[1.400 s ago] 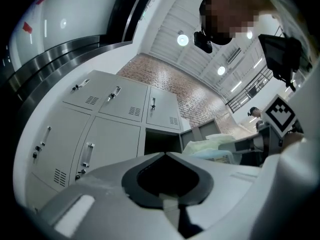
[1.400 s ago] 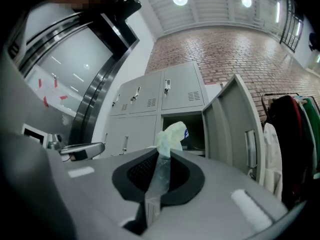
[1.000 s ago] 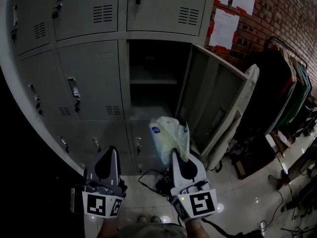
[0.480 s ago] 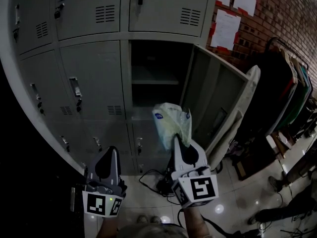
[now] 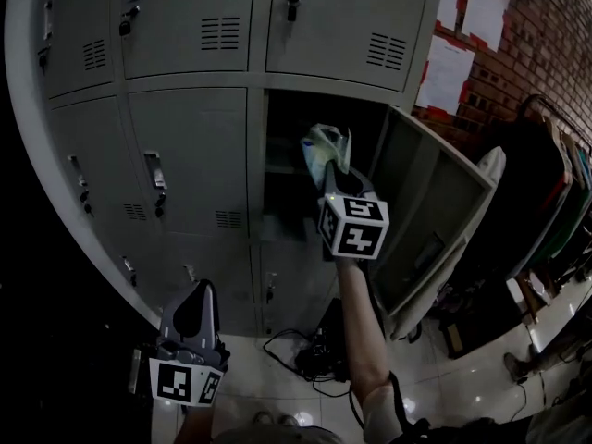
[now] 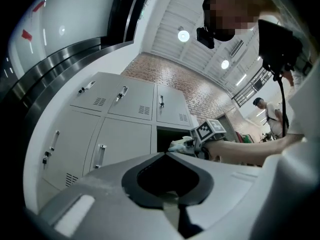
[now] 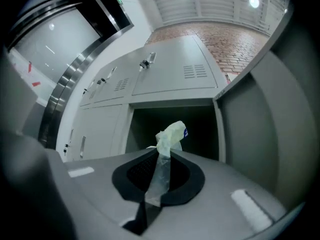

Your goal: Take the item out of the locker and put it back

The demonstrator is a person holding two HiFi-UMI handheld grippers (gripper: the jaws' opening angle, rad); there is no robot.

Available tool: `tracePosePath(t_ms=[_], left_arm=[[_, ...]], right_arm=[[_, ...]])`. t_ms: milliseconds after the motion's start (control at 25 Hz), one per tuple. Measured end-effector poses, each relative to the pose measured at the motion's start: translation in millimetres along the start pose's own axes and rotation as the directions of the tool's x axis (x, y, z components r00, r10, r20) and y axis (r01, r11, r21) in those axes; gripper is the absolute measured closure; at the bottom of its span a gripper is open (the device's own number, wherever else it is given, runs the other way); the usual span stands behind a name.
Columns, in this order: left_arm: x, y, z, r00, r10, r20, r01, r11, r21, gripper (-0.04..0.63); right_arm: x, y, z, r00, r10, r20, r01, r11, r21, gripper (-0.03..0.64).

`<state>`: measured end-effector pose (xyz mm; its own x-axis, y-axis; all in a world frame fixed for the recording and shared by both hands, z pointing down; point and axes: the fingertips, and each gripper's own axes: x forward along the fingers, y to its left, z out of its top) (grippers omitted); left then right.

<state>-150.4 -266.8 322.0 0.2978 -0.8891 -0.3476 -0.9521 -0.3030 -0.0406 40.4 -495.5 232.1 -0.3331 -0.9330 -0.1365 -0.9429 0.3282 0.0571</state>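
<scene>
Currently on the return step: right tool pinches the plastic bag by its neck at the open locker mouth, 12 o'clock. Left tool pressed together, empty, 7 o'clock. Next, probably: reach deeper, set down, release.

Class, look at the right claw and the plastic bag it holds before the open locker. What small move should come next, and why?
Probably ease the right claw straight forward into the open locker. Its jaws are shut on the twisted neck of the plastic bag, which appears to sit just at the dark opening, not yet inside, and the door stands swung aside.
</scene>
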Motion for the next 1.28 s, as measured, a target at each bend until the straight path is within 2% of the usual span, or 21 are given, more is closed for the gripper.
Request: tracePosePath(t_ms=[320, 720, 800, 840, 920, 960, 1280], left_arm=[[15, 34, -13, 0.997, 0.071, -0.023, -0.071, 0.997, 0.025, 0.589], [18, 51, -20, 0.991, 0.126, -0.034, -0.125, 0.992, 0.029, 0.589], [18, 49, -21, 0.991, 0.125, -0.037, -0.124, 0.992, 0.023, 0.589], [18, 48, -21, 0.992, 0.124, -0.036, -0.123, 0.992, 0.023, 0.589], [19, 46, -19, 0.992, 0.120, -0.032, -0.119, 0.993, 0.027, 0.589], [19, 46, -18, 0.993, 0.119, -0.029, -0.118, 0.993, 0.027, 0.589], [17, 39, -16, 0.994, 0.111, -0.022, -0.111, 0.994, 0.020, 0.589]], right_arm=[[101, -29, -17, 0.995, -0.014, -0.101, 0.008, 0.998, -0.063, 0.611], [135, -26, -44, 0.982, -0.008, -0.187, -0.011, 0.995, -0.099, 0.606], [133, -28, -47, 0.980, -0.023, -0.198, 0.004, 0.995, -0.097, 0.565], [133, -29, -47, 0.980, -0.024, -0.195, 0.008, 0.996, -0.086, 0.503], [132, -30, -45, 0.984, -0.011, -0.176, 0.002, 0.999, -0.053, 0.322], [131, -30, -43, 0.986, -0.005, -0.167, -0.002, 0.999, -0.042, 0.284], [123, -29, -33, 0.990, 0.028, -0.135, -0.033, 0.999, -0.034, 0.278]])
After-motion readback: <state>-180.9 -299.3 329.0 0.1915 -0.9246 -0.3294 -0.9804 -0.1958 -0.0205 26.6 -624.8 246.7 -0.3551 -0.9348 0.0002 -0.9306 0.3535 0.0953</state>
